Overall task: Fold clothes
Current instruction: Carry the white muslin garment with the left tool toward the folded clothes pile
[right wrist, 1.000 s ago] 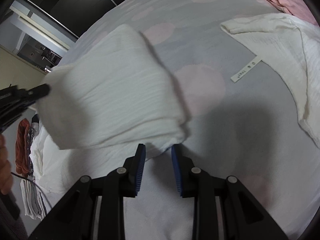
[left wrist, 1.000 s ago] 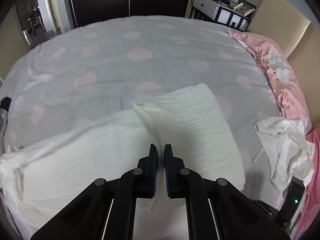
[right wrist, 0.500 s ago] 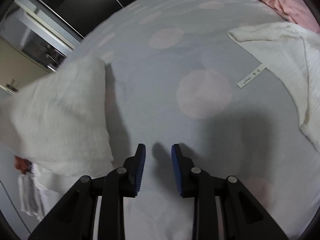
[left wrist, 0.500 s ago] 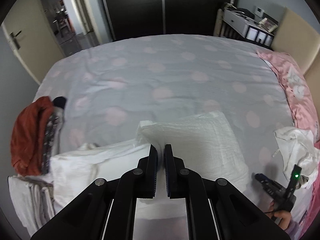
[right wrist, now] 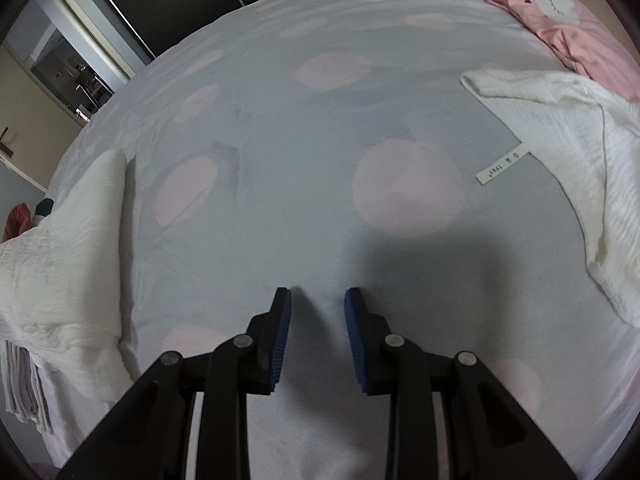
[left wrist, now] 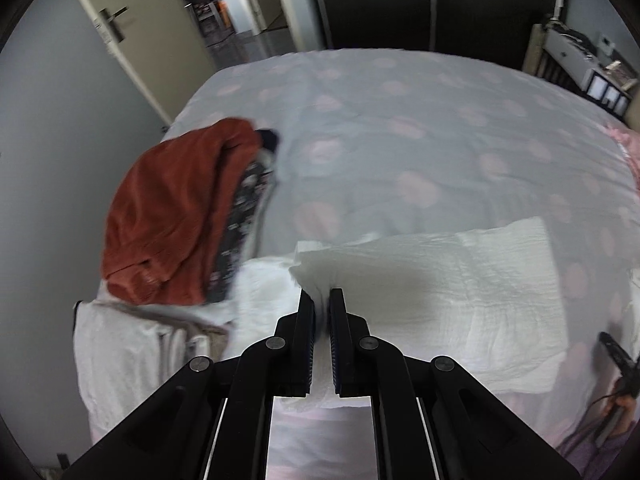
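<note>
A folded white cloth (left wrist: pixel 460 280) hangs from its corner, pinched by my left gripper (left wrist: pixel 322 300), which is shut on it just above the bed's left side. In the right wrist view the same cloth (right wrist: pixel 68 264) lies far left. My right gripper (right wrist: pixel 318 300) hovers over the dotted grey sheet (right wrist: pixel 320 168) with its jaws opening and nothing between them. It also shows at the right edge of the left wrist view (left wrist: pixel 618 360). An unfolded white garment (right wrist: pixel 580 152) with a label (right wrist: pixel 505 164) lies to its right.
A rust-red garment (left wrist: pixel 168 216) and a dark patterned one (left wrist: pixel 244 216) top a pile of folded whites (left wrist: pixel 132 344) at the bed's left edge. A pink duvet (right wrist: pixel 560 20) lies at the far right. An open door (left wrist: pixel 132 40) and dark wardrobe (left wrist: pixel 400 0) stand beyond.
My left gripper has carried the folded cloth leftward and up, toward the clothes pile. The cloth has slid away from in front of the right gripper, which stayed over the sheet.
</note>
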Available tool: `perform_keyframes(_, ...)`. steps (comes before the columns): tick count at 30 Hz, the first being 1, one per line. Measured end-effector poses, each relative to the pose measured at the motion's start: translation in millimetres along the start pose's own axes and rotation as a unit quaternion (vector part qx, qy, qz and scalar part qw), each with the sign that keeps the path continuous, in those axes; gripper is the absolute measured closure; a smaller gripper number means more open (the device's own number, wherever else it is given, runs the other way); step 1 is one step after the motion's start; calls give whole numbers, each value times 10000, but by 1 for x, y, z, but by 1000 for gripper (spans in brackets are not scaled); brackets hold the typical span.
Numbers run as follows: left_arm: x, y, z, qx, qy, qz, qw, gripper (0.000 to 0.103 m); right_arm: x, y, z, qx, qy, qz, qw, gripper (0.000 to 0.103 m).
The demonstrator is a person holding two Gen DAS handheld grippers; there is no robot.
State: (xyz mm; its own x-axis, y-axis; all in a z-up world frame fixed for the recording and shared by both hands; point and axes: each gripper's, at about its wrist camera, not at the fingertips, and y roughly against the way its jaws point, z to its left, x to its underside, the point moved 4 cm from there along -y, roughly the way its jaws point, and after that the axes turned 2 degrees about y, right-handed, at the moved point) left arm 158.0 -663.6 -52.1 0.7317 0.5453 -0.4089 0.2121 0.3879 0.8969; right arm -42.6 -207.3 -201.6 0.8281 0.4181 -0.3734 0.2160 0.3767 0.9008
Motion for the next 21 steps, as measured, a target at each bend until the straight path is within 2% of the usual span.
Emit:
perform_keyframes(4, 7, -39, 46, -165, 356, 251, 9989, 96, 6, 5, -1, 85, 62, -63, 9999, 75)
perform_keyframes(8, 19, -86, 75, -273, 700, 454, 9961, 96, 5, 4, 3, 113, 154, -201, 9996, 75)
perform_keyframes(12, 31, -135, 89, -308, 960, 712, 9923, 95, 3, 2, 17, 95, 382, -344, 9986, 75)
perform_keyframes(16, 46, -167, 87, -307, 1043, 1060, 9884, 91, 5, 4, 24, 101, 695, -404, 9967, 75)
perform_keyframes(18, 53, -183, 86, -306, 1078, 1238, 9860, 79, 4, 2, 30, 74, 795, -420, 9959, 75)
perform_keyframes(20, 58, -187, 87, -446, 1031, 1263, 9856, 64, 4, 1, 33, -4, 846, -427, 9955, 75)
perform_keyframes(21, 59, -184, 88, -458, 1042, 1233, 9858, 60, 4, 1, 34, -39, 855, -425, 9954, 75)
